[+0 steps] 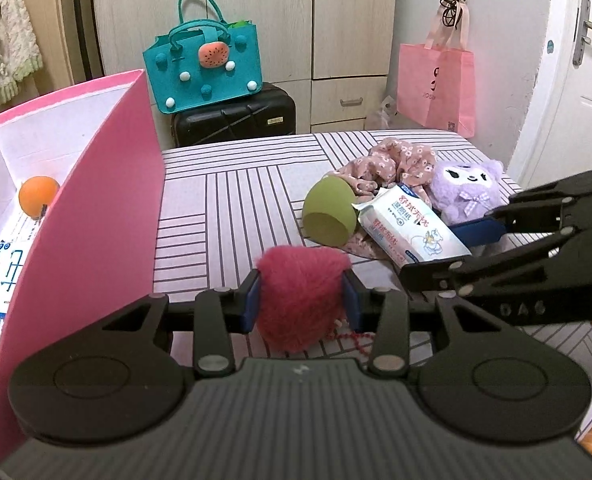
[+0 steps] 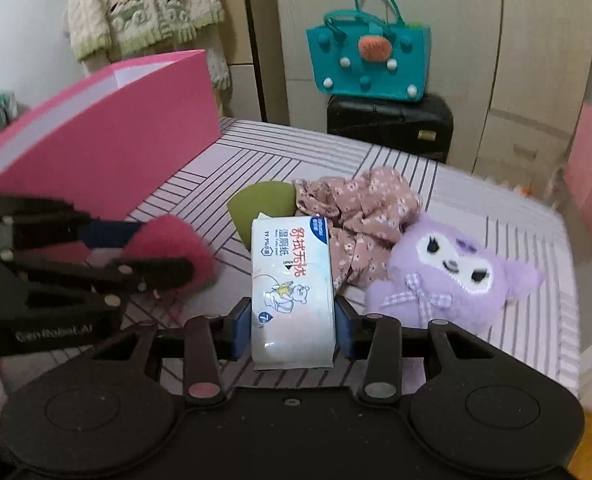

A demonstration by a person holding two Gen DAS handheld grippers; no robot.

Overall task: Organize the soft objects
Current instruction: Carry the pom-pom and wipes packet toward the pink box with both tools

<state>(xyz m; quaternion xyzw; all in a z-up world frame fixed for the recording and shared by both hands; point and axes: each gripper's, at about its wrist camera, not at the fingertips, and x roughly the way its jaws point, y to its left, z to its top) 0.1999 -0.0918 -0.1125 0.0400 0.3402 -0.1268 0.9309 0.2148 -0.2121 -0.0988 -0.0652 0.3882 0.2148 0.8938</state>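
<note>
My left gripper (image 1: 302, 300) is shut on a fluffy red pom-pom (image 1: 300, 280), held just above the striped table beside the pink box (image 1: 96, 200). An orange ball (image 1: 38, 200) lies inside that box. My right gripper (image 2: 294, 320) is shut on a white wet-wipes pack (image 2: 292, 272), its blue pads pressing both long sides. Behind the pack lie a green cup (image 2: 264, 200) on its side and a crumpled floral cloth (image 2: 368, 216). A purple plush toy (image 2: 448, 272) sits to the right. In the right wrist view the left gripper (image 2: 164, 248) with the pom-pom (image 2: 168, 240) is on the left.
The striped tablecloth (image 1: 232, 208) covers the table, and its right edge drops off behind the plush. Beyond the far edge a teal felt bag (image 1: 204, 64) rests on a black suitcase (image 1: 236, 120). A pink tote (image 1: 436, 84) hangs by a white door (image 1: 576, 80).
</note>
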